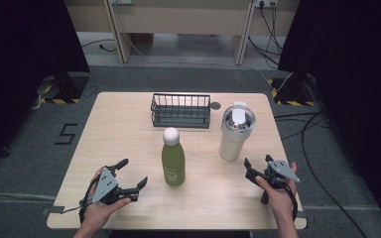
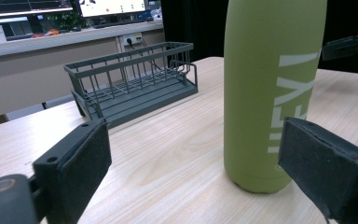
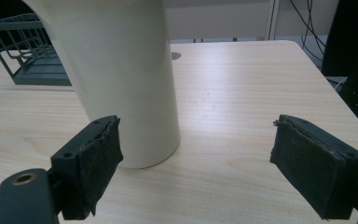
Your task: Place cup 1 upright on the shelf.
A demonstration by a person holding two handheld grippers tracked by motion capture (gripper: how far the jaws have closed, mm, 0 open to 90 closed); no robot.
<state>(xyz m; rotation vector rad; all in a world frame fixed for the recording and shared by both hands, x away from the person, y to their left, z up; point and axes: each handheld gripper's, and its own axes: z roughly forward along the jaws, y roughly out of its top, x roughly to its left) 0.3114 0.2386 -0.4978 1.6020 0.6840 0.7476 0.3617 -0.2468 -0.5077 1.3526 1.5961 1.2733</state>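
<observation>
High view: my left tongs (image 1: 131, 173) sit at lower left of the frame, jaws spread, holding nothing. My right tongs (image 1: 255, 167) sit at lower right, likewise released. Between them, centre frame, stands the green bottle (image 1: 173, 162) with its white cap, upright on the worktop (image 1: 129, 134). The cream tumbler (image 1: 235, 135) stands to its right, just above my right tongs. A dark wire basket (image 1: 180, 110) sits above the bottle, well apart from it.

Left gripper view: green bottle (image 2: 265, 88) stands right of centre, close ahead, its base near my right-hand pad; nothing touching. Matte skin, rigid, probably steel; I judge decent grip for the pads, weight unknown until lifted. Best hold: mid-body, below the shoulder.

Right gripper view: cream tumbler (image 3: 121, 74) stands upper left, beside my left-hand pad, not gripped. Smooth, tapered wall; could slide upward out of a squeeze. Take it low and square.
</observation>
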